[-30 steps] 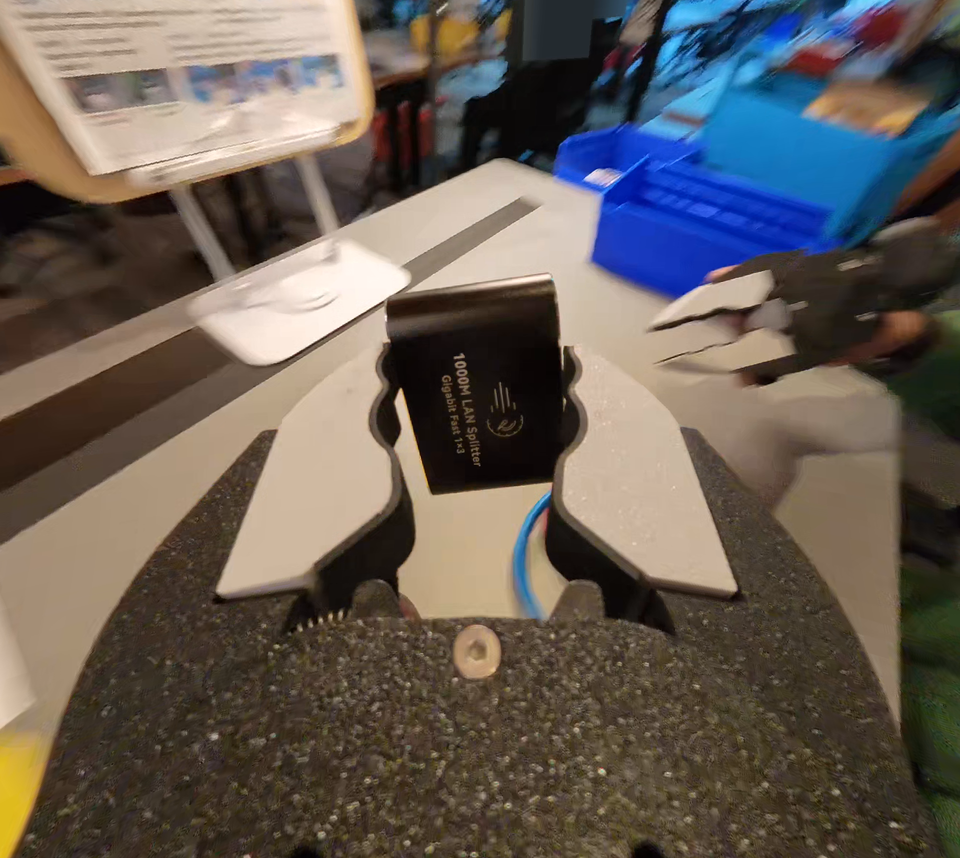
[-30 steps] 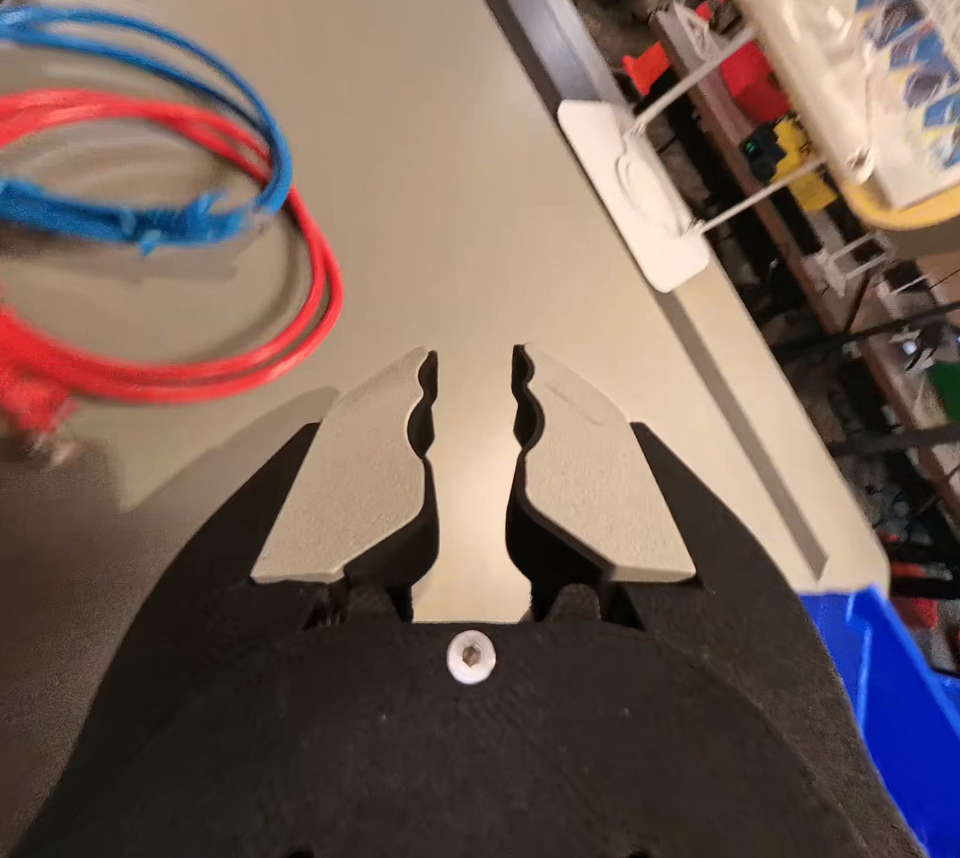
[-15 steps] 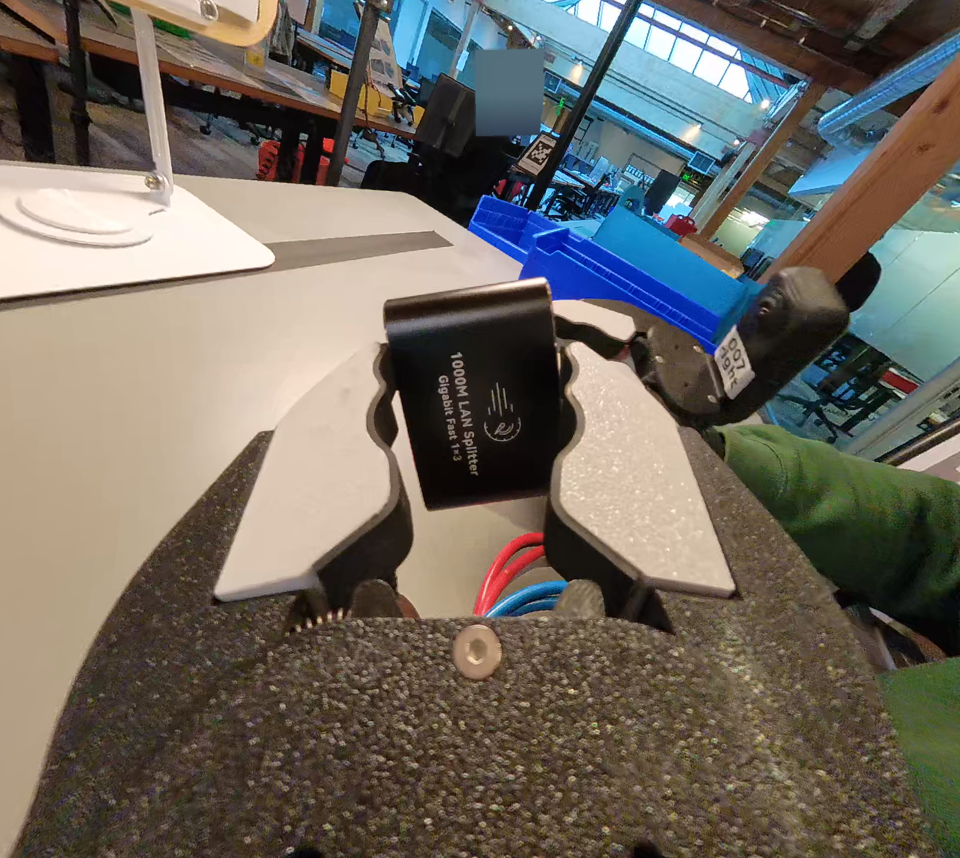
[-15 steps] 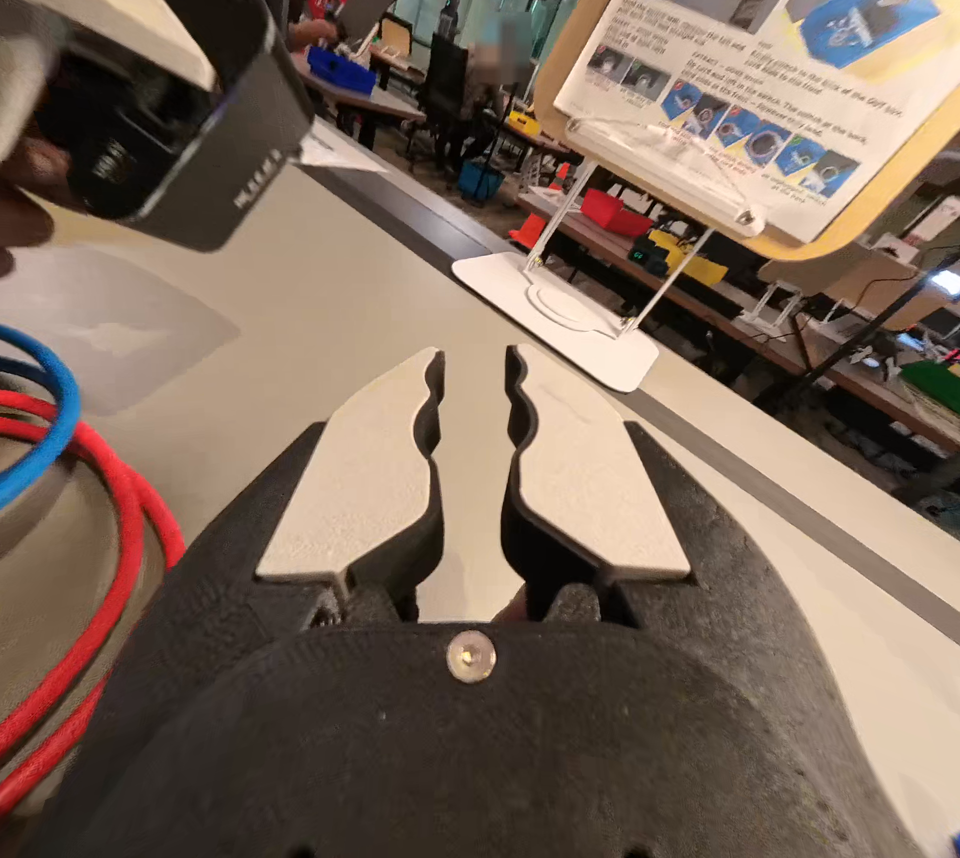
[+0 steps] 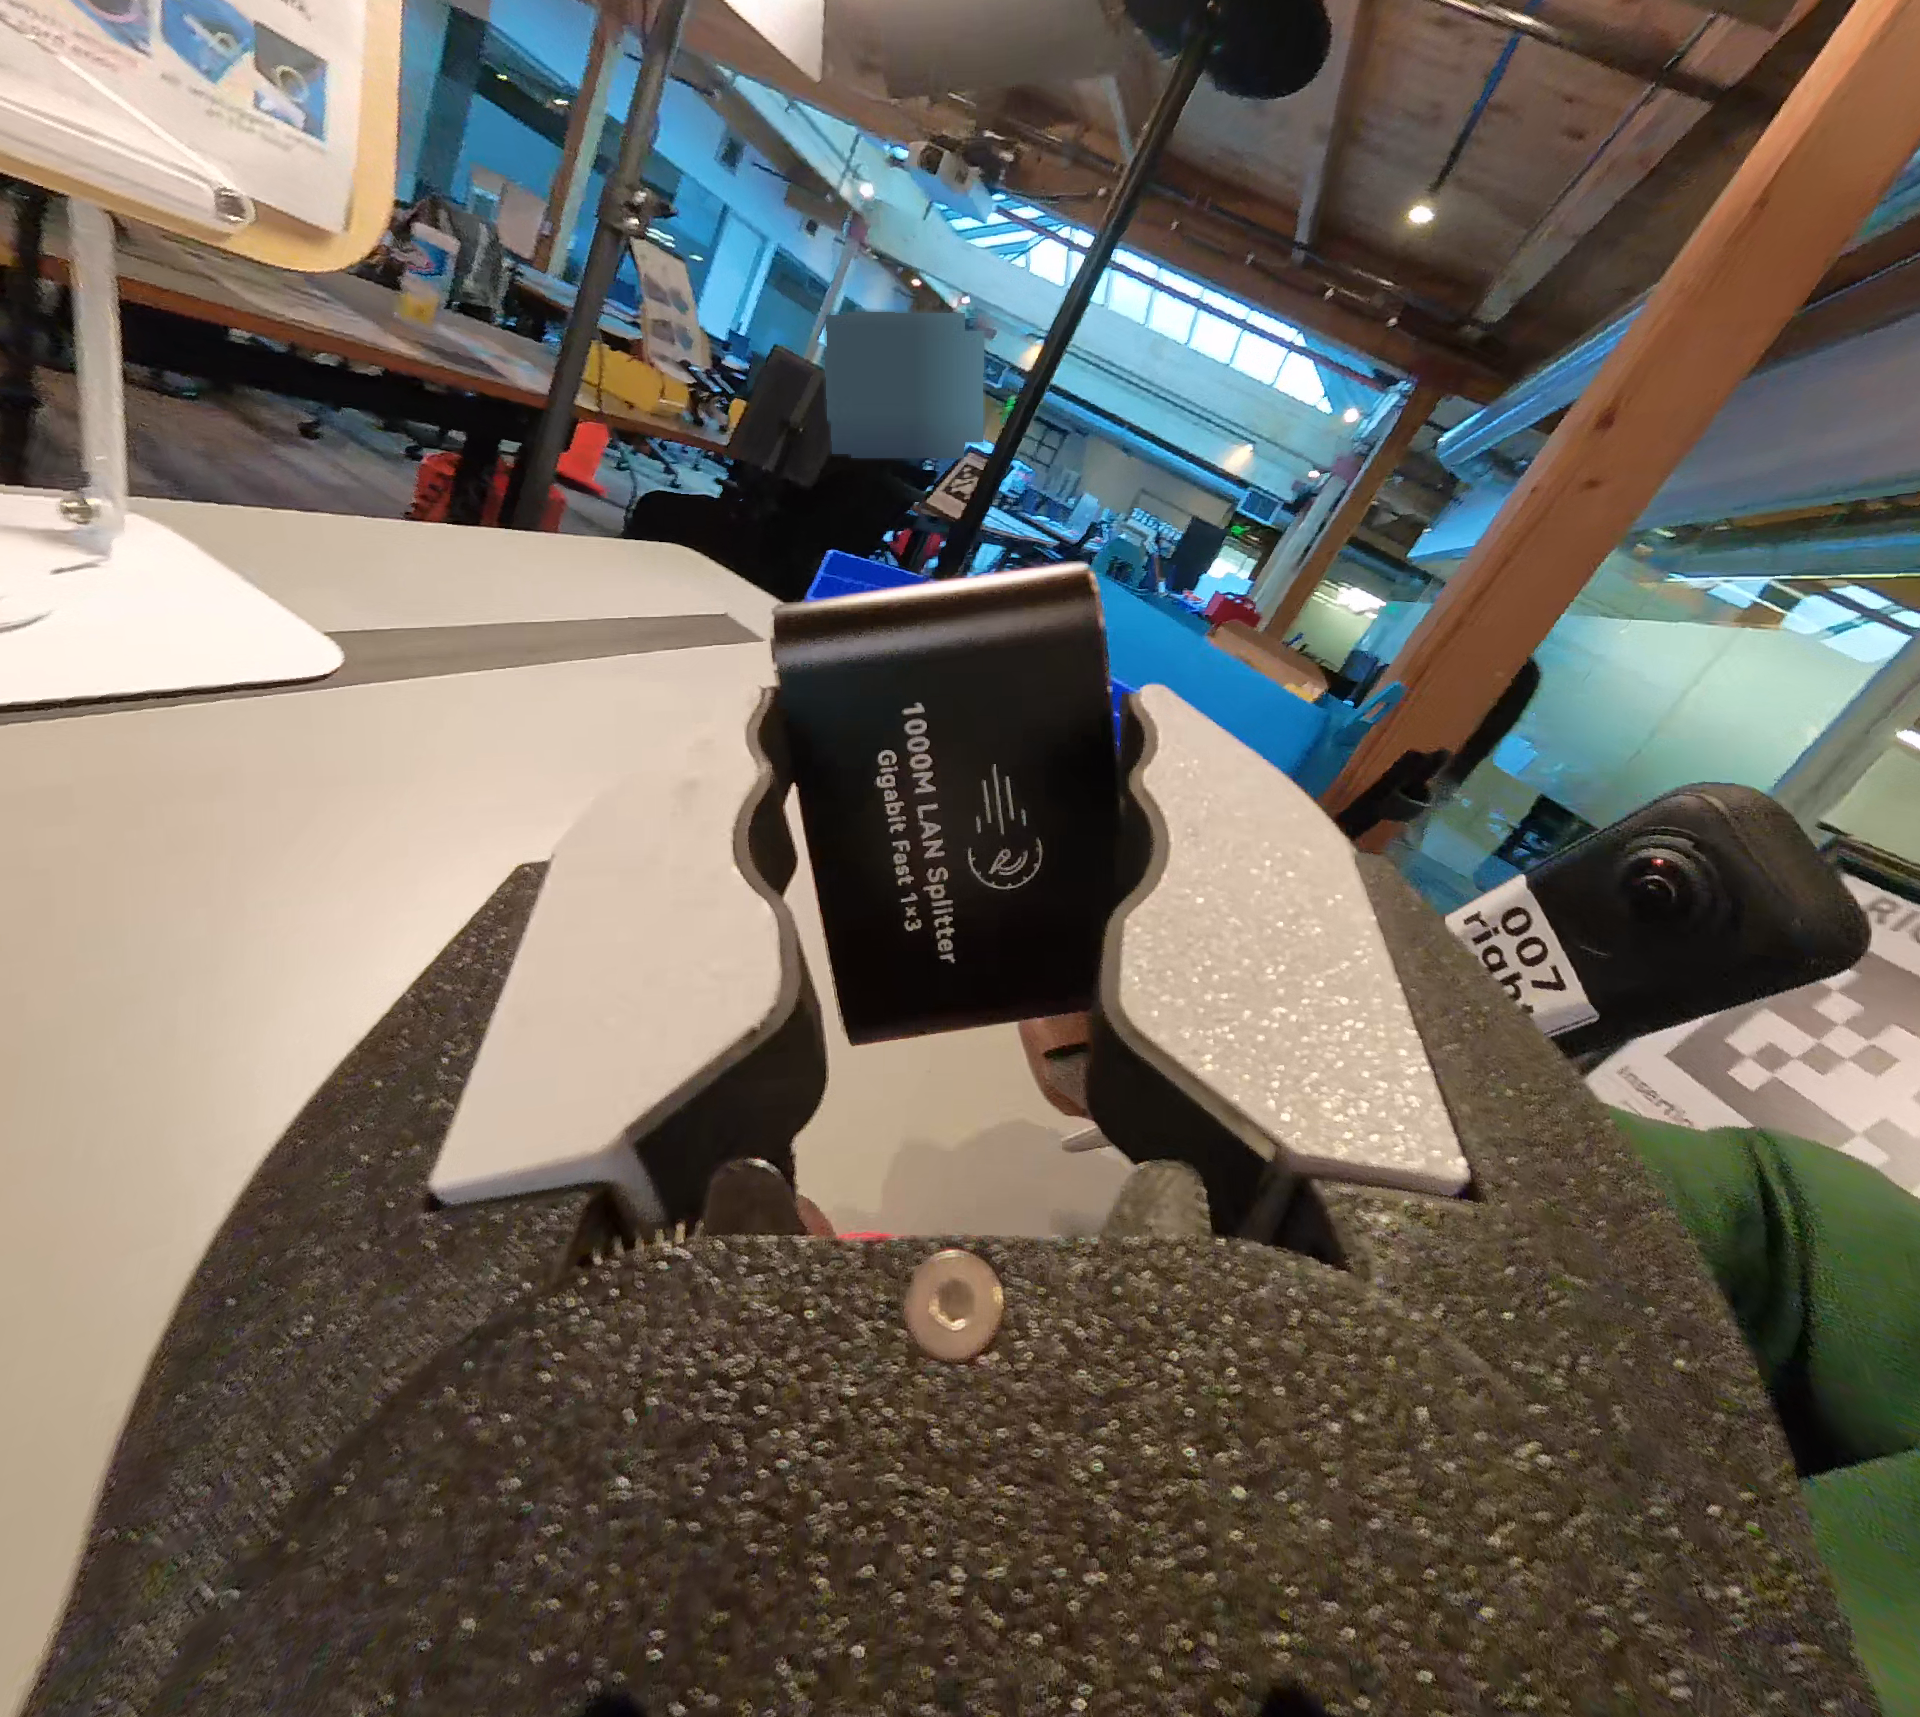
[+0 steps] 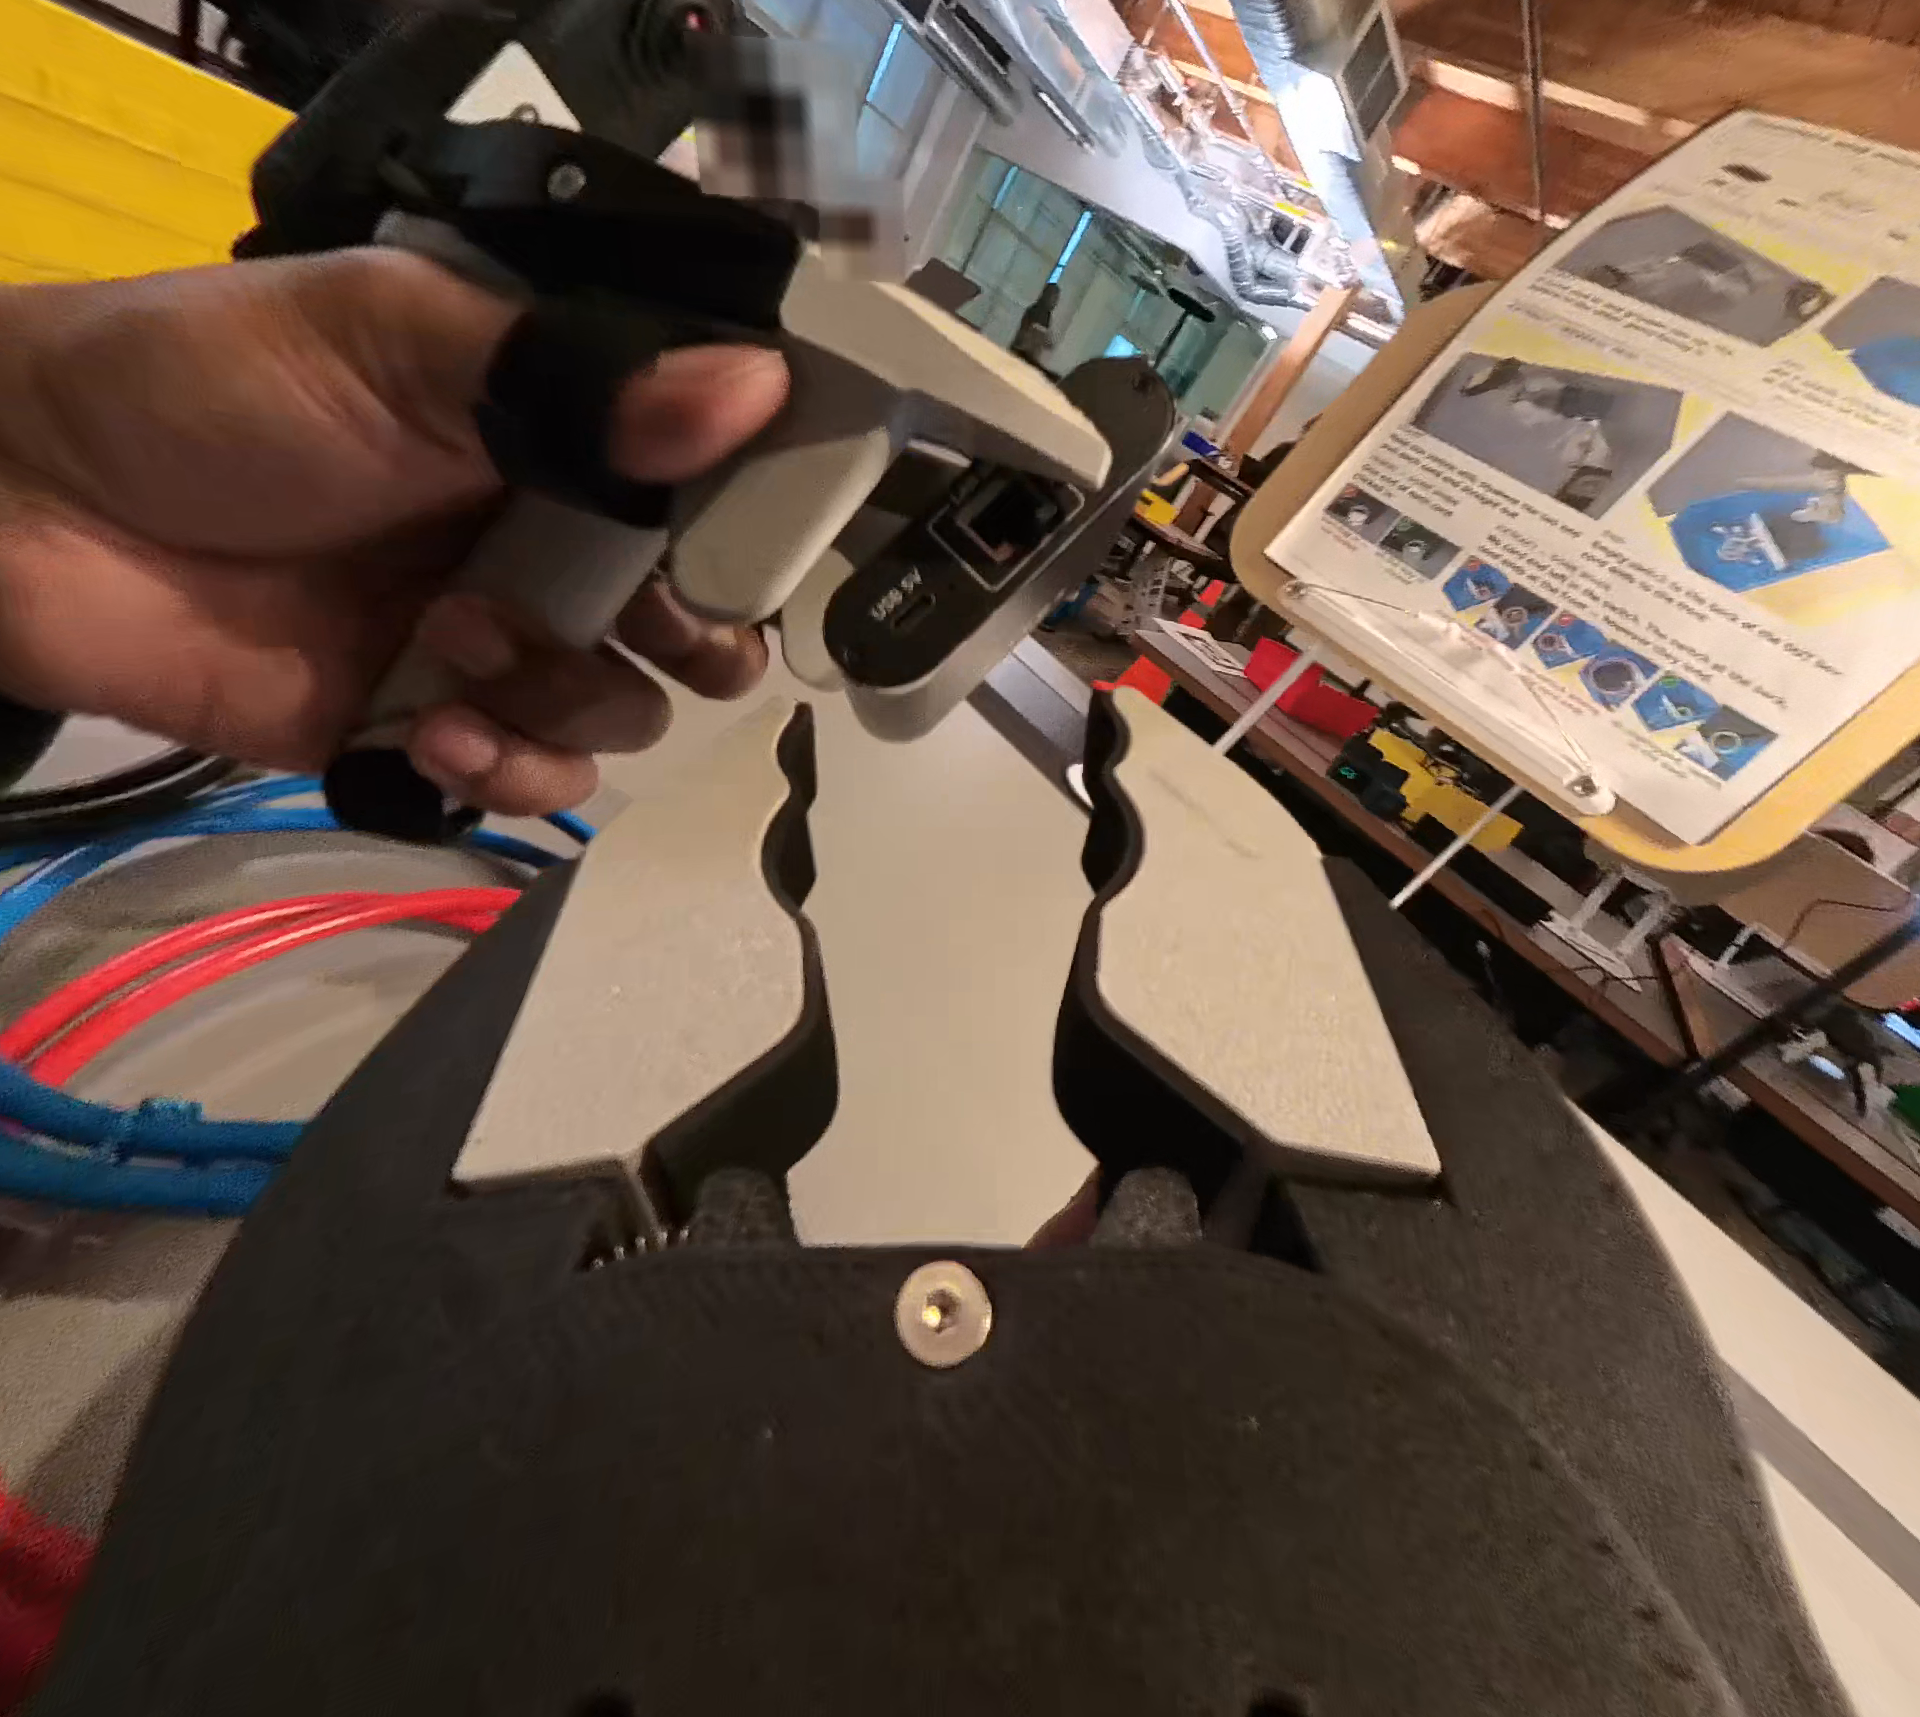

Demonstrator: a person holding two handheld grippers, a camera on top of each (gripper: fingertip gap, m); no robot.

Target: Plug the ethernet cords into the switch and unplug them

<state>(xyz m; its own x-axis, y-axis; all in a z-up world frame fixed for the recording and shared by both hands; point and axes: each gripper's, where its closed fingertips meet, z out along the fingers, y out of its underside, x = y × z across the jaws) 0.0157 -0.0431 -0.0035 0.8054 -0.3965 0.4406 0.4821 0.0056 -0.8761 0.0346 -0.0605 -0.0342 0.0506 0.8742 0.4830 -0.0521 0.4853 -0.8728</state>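
My left gripper (image 5: pixel 951 717) is shut on the black switch (image 5: pixel 951 836) and holds it up above the grey table (image 5: pixel 260 836). In the right wrist view a hand (image 6: pixel 260 504) holds that gripper at the upper left, with the switch's port face (image 6: pixel 935 597) turned toward the camera and no cord in the port that shows. My right gripper (image 6: pixel 951 711) is open and empty just below the switch. The red ethernet cord (image 6: pixel 260 940) and the blue ethernet cord (image 6: pixel 135 1148) lie coiled on the table at the left. The right gripper's camera (image 5: pixel 1683 898) shows at the right of the left wrist view.
An instruction board on a white stand (image 6: pixel 1621 524) stands at the table's far side; its white base (image 5: pixel 135 618) shows at the left. A blue bin (image 5: pixel 1226 680) sits behind the switch. A green sleeve (image 5: pixel 1787 1272) is at the right. Some 4 cm of space lies between my two pairs of fingers.
Both grippers have tilted up from the table. The left gripper with the switch has come close in front of the right gripper. The right gripper's jaws have opened wider.
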